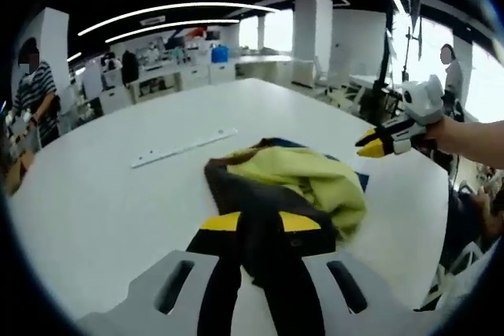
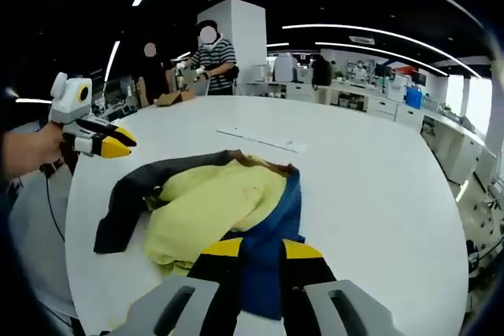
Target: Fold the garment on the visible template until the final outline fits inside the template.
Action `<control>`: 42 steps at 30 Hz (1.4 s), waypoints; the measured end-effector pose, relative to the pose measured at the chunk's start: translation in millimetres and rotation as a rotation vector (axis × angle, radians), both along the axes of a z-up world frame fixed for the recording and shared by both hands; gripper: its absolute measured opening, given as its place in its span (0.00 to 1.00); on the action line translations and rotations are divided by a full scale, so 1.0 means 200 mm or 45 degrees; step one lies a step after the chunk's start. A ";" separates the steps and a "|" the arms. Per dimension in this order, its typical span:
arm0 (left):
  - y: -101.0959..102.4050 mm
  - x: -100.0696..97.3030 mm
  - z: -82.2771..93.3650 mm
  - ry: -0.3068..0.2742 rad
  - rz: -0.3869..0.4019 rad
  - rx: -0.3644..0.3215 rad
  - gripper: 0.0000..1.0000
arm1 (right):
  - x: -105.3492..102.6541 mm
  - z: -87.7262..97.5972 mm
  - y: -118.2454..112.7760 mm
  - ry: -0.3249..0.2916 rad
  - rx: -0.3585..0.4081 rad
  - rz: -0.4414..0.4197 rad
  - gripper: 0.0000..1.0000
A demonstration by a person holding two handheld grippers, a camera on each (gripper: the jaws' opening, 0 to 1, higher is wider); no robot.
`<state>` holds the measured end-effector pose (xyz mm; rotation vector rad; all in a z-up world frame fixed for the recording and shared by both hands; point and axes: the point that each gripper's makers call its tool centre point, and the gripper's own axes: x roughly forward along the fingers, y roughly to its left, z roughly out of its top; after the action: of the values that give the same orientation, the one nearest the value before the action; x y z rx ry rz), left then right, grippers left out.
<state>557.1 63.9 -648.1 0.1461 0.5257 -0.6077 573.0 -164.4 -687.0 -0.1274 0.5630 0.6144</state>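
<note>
Two pairs of tongs work at one crumpled garment on a white tabletop (image 1: pixel 94 194). In the left gripper view, the left tongs (image 1: pixel 258 230), black with yellow tips, rise from the bottom edge with a dark brown fold of the garment (image 1: pixel 291 182) pinched between their jaws, so they are clenched on the cloth. The garment, a soft fabric piece in pale yellow, dark brown and blue, lies bunched directly ahead of them, its yellow part heaped toward the right. Beyond it, the right tongs (image 1: pixel 368 145) hang in the air above the tabletop's far right edge, held in a person's hand, apart from the cloth, their yellow tips close together.

In the right gripper view, the right tongs (image 2: pixel 262 251) rise from the bottom with a narrow gap between their jaws and the blue edge of the garment (image 2: pixel 220 210) seen through it; I cannot tell whether they grip it. The yellow mass lies just ahead and to the left, a dark sleeve trailing left. Farther left, the left tongs (image 2: pixel 118 145) hover in a hand over the tabletop's edge.

Past the garment lies a thin white strip (image 1: pixel 183 148). People stand at distant benches.
</note>
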 end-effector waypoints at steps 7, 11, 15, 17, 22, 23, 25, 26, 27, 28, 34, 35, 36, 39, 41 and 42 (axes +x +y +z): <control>0.03 -0.07 -0.06 0.039 0.018 -0.020 0.14 | -0.04 -0.03 0.01 0.008 -0.024 0.027 0.13; 0.05 -0.11 -0.10 0.061 0.037 -0.030 0.14 | -0.05 -0.04 0.02 0.016 -0.022 0.032 0.13; 0.07 -0.15 -0.15 0.094 0.048 -0.039 0.14 | -0.06 -0.06 0.02 0.025 -0.026 0.034 0.13; 0.08 -0.16 -0.16 0.104 0.054 -0.043 0.14 | -0.07 -0.07 0.01 0.036 -0.029 0.034 0.13; 0.10 -0.20 -0.18 0.144 0.067 -0.074 0.17 | -0.08 -0.07 0.01 0.044 -0.002 0.029 0.14; 0.10 -0.21 -0.19 0.156 0.068 -0.084 0.18 | -0.08 -0.07 0.01 0.045 -0.001 0.028 0.15; 0.10 -0.22 -0.19 0.179 0.072 -0.102 0.20 | -0.08 -0.07 0.00 0.049 0.002 0.022 0.15; 0.11 -0.23 -0.19 0.191 0.075 -0.108 0.21 | -0.08 -0.07 -0.01 0.055 0.007 0.018 0.16; 0.11 -0.23 -0.19 0.194 0.076 -0.110 0.21 | -0.08 -0.07 -0.01 0.057 0.009 0.015 0.16; 0.11 -0.24 -0.19 0.204 0.075 -0.111 0.21 | -0.09 -0.08 -0.02 0.067 0.010 0.009 0.17; 0.13 -0.31 -0.26 0.265 0.062 -0.087 0.23 | -0.12 -0.12 -0.05 0.102 -0.004 0.000 0.19; 0.13 -0.33 -0.28 0.275 0.057 -0.077 0.22 | -0.12 -0.13 -0.06 0.105 -0.010 0.000 0.19; 0.13 -0.34 -0.29 0.280 0.057 -0.071 0.22 | -0.13 -0.14 -0.06 0.109 -0.012 0.000 0.19; 0.14 -0.37 -0.32 0.299 0.054 -0.064 0.22 | -0.14 -0.16 -0.07 0.122 -0.017 0.000 0.19; 0.15 -0.39 -0.34 0.315 0.054 -0.058 0.22 | -0.15 -0.17 -0.07 0.126 -0.024 0.000 0.19; 0.15 -0.40 -0.35 0.323 0.052 -0.051 0.22 | -0.15 -0.18 -0.08 0.131 -0.027 0.000 0.19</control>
<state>476.7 93.7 -717.8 0.0194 0.7595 -0.5999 542.8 -179.4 -722.1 -0.1164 0.6692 0.6173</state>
